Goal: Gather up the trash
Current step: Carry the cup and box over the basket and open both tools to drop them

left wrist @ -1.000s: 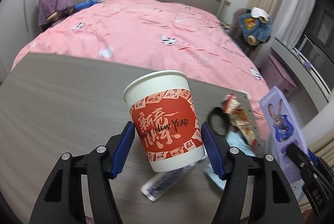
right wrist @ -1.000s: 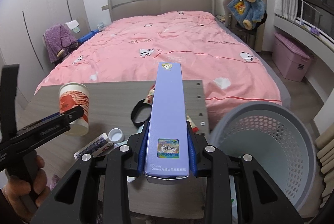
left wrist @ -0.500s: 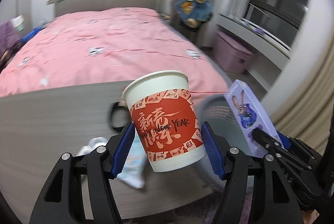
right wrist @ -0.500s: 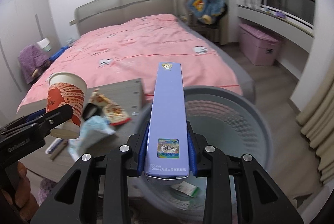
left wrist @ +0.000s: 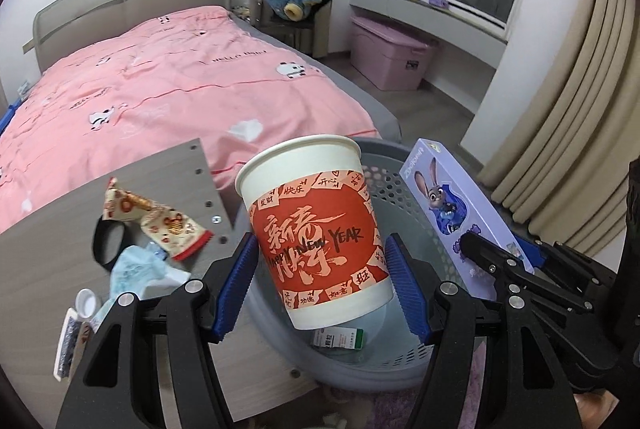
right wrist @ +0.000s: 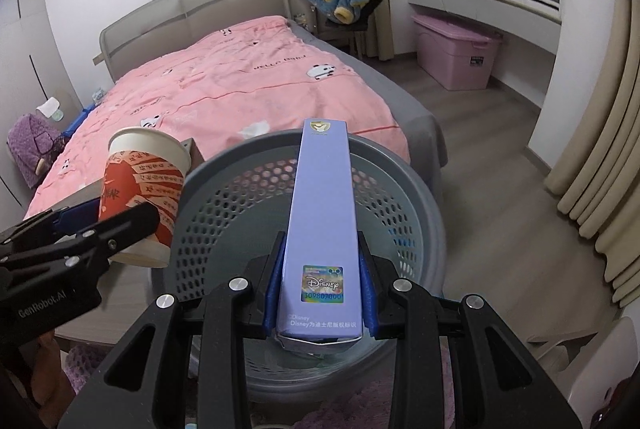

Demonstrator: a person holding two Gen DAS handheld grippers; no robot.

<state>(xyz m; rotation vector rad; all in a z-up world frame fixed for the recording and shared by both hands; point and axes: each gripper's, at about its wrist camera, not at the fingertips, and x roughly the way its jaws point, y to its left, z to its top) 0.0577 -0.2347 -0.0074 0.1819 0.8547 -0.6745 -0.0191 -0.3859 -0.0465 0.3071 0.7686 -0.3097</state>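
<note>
Left wrist view: a paper cup [left wrist: 316, 229] with a red printed band is clamped between the blue pads of the left gripper [left wrist: 320, 285], tilted, its open mouth away from the fingers. Directly beneath and beyond the cup, a grey perforated basket [left wrist: 400, 185] is seen, with a small green-and-white carton [left wrist: 338, 339] lying on its bottom. To the left of the fingers, on the grey worktop [left wrist: 52, 241], a crumpled tissue pack [left wrist: 140, 265], a snack wrapper [left wrist: 160, 221], a black loop [left wrist: 106, 243] and a white bottle cap [left wrist: 85, 301] are scattered. To the right of the fingers, a purple box [left wrist: 452, 209] printed with a rabbit is held by the right gripper [left wrist: 500, 261]. Farther off, a bed [left wrist: 160, 69] with a pink cover is visible.

In the right wrist view, the long purple box [right wrist: 322, 221] is gripped at its near end by the closed fingers [right wrist: 276, 277] of the right gripper [right wrist: 320, 285], pointing away over the basket [right wrist: 420, 197]. Left of the fingers, the cup [right wrist: 140, 189] is held at the basket's rim. Beyond lie the bed [right wrist: 240, 89] and a pink storage bin [right wrist: 456, 53].
</note>
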